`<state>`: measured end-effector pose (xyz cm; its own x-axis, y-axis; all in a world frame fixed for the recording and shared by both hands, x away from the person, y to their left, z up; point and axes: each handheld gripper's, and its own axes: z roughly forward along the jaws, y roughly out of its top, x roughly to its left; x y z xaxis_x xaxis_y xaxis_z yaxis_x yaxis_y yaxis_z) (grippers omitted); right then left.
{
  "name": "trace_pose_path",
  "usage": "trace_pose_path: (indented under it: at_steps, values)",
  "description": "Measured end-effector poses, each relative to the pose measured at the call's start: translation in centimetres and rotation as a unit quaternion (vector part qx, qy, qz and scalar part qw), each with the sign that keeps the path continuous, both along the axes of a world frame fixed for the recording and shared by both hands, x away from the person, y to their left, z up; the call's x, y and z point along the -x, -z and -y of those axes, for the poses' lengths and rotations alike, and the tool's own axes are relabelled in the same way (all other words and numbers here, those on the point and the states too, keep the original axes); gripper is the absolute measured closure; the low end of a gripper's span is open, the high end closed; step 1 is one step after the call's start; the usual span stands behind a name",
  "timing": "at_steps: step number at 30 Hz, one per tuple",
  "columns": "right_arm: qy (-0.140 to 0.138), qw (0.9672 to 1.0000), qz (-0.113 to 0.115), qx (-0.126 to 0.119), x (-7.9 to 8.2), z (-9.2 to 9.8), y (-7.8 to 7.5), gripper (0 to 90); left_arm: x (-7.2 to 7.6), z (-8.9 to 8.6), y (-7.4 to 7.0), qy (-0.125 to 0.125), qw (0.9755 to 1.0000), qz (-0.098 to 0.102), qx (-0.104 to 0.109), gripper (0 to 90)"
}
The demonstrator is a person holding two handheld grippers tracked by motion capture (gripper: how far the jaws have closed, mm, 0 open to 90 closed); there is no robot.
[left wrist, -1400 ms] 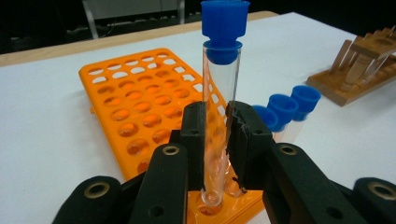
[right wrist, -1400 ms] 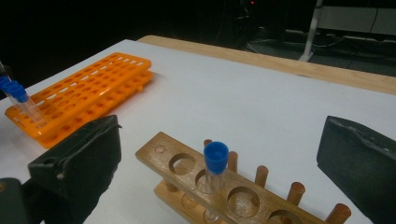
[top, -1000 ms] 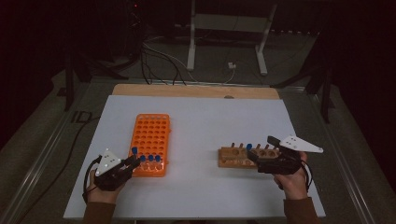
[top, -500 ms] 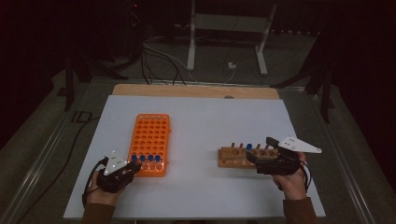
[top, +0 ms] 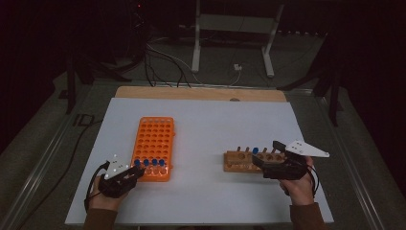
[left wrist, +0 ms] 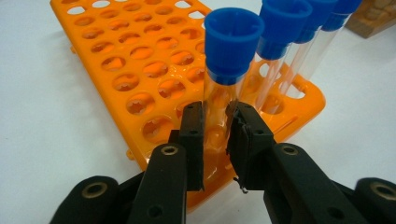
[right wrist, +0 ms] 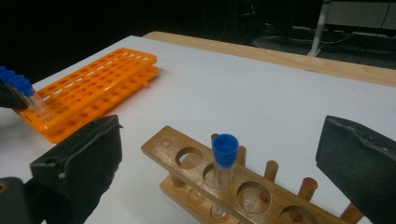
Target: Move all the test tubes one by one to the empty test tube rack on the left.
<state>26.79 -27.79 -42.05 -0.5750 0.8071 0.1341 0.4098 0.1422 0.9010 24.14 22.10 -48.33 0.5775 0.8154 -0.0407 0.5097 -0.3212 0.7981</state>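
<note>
Left gripper [left wrist: 215,122] is seen clamped on a clear tube [left wrist: 223,84] with a blue cap, its two black jaws pressed against the glass from either side. That tube is held upright at the near left corner of the orange rack [left wrist: 140,70], in a near-edge row with three more blue-capped tubes [left wrist: 299,37] lined up beside it. From the high view, the orange rack [top: 154,148] is found on the white table [top: 206,120], with the left gripper [top: 125,173] at its near edge. Well to the right of the orange rack, a wooden rack [top: 246,160] is set, and one blue-capped tube [right wrist: 224,161] is stood in it. Right gripper [right wrist: 219,163] is held with jaws spread wide on either side of the wooden rack [right wrist: 233,182], with nothing gripped.
</note>
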Motion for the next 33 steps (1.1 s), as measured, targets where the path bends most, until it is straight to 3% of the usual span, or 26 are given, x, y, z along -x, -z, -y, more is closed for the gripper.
trace_pose_path:
  at_steps: [9, 17, 27, 31, 33]
  values:
    - [0.006, 1.0000, -0.001, 0.004, -0.1, 0.3, 0.1, 0.3, 0.6, -0.4, -0.8, 0.004, 0.9992, 0.025, 0.031, 52.4]
    - [0.009, 0.9999, -0.010, 0.011, -0.4, 0.3, 0.5, 0.3, 1.0, -0.7, -1.7, -0.011, 0.9961, 0.054, 0.068, 26.8]
    - [0.013, 0.9993, -0.020, 0.030, -0.9, -0.2, 1.5, 3.4, 1.3, -0.5, -2.3, -0.033, 0.9932, 0.067, 0.090, 15.7]
    - [0.018, 0.9990, -0.024, 0.033, -1.1, -0.4, 1.9, 4.9, 1.2, -0.6, -2.4, -0.041, 0.9921, 0.068, 0.097, 3.1]
    - [0.015, 0.9989, -0.028, 0.035, -1.2, -0.5, 2.1, 5.7, 1.3, -0.6, -2.5, -0.041, 0.9918, 0.071, 0.098, 1.7]
